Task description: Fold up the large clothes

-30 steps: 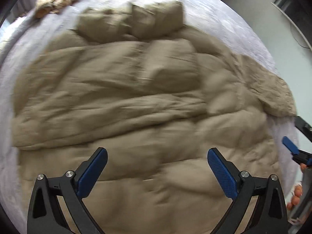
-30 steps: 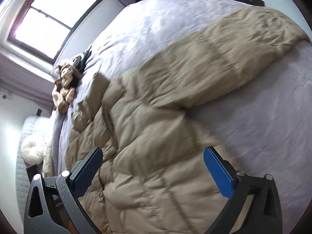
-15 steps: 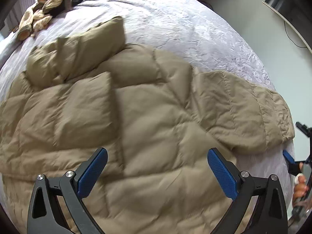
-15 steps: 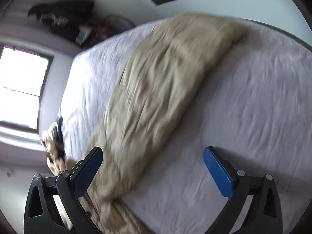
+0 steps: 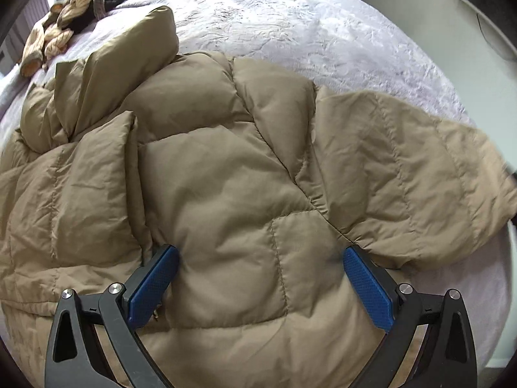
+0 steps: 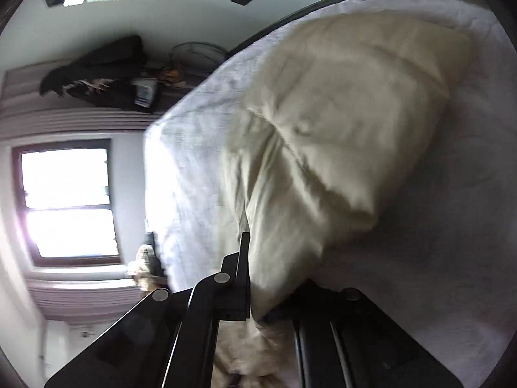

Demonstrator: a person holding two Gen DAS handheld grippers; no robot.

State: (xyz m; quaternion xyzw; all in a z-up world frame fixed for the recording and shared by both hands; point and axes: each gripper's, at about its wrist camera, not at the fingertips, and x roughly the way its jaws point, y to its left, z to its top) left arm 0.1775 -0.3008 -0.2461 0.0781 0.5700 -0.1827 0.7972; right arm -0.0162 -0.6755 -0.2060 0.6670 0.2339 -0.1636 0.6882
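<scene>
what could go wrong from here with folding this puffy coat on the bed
The right gripper is shut on just a thin edge of the tan coat; slick padded fabric could slip out when pulled. The left gripper is open, its fingers astride a puffy panel, so it may pinch only the top layer. The sleeve lies near the bed's edge and could slide off.

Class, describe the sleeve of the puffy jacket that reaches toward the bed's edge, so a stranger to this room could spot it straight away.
Start at the bed with its pale lilac cover, then the tan quilted jacket spread over it. The sleeve is the padded arm stretching right from the body toward the bed's edge; unlike the bunched folds on the left, it lies flat and straight.
</scene>
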